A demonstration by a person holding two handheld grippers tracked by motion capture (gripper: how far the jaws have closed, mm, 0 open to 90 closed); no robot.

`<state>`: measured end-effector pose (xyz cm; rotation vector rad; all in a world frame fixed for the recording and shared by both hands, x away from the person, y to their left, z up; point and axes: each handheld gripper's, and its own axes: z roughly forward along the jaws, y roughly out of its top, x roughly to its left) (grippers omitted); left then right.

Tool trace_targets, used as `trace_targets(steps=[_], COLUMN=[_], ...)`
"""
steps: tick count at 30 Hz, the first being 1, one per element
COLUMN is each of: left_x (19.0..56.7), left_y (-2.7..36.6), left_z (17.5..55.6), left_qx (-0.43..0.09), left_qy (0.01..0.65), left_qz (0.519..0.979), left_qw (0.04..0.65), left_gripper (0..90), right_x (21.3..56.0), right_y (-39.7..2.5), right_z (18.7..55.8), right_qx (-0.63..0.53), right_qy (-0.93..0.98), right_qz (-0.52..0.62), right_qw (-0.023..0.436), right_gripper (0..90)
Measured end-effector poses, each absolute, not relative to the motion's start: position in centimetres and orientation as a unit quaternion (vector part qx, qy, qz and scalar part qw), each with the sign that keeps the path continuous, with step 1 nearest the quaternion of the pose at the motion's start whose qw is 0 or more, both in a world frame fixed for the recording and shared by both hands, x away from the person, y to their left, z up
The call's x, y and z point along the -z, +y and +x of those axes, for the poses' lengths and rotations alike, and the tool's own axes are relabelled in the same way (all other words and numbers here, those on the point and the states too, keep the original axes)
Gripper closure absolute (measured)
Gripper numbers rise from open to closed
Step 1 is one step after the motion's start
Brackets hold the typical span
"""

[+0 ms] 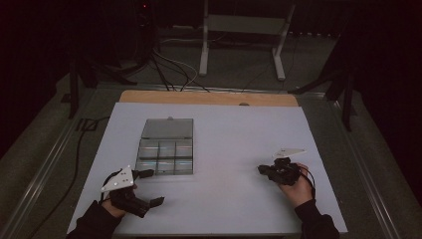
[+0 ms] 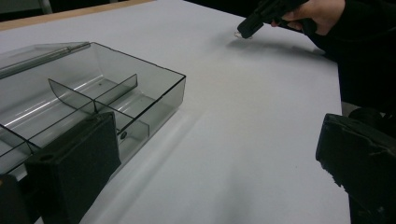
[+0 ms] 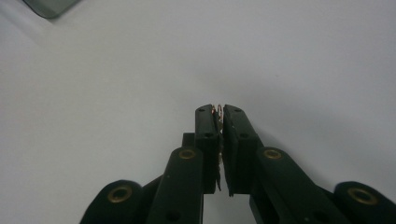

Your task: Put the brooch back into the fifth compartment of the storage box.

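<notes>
While hovering low over the white sheet [image 1: 224, 149], pinched a small wire ring [image 3: 219, 113] between right gripper [image 3: 219, 112] jaws. Kept left gripper [image 1: 149, 186] spread beside compartment box [image 1: 165, 146]. Probably called for a level carry into one open compartment farther off.

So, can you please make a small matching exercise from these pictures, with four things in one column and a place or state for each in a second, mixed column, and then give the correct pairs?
Things:
1. left gripper
2. right gripper
3. plastic box
4. table cover

Places or states:
A. white, spread flat over the table
B. jaws wide open, just in front of the box
C. clear and grey, lid open, with dividers inside
D. jaws closed on a small thin metal piece, tip low at the cover

Pairs: 1-B, 2-D, 3-C, 4-A
</notes>
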<state>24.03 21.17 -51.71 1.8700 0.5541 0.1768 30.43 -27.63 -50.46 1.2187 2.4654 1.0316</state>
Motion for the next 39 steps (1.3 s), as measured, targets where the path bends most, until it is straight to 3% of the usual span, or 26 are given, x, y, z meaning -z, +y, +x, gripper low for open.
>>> trace_targets(steps=[39], left_x=[51.8], left_y=[21.2], left_z=[23.9], left_qx=[-0.073], left_qy=[0.232], left_qz=[0.793], left_qw=[0.558], left_gripper=[1.0], right_x=[47.6], right_y=[-19.3], right_z=[32.1], right_qx=[-0.373], right_qy=[0.857], right_qz=[0.349], right_qw=[0.069], right_gripper=[85.0])
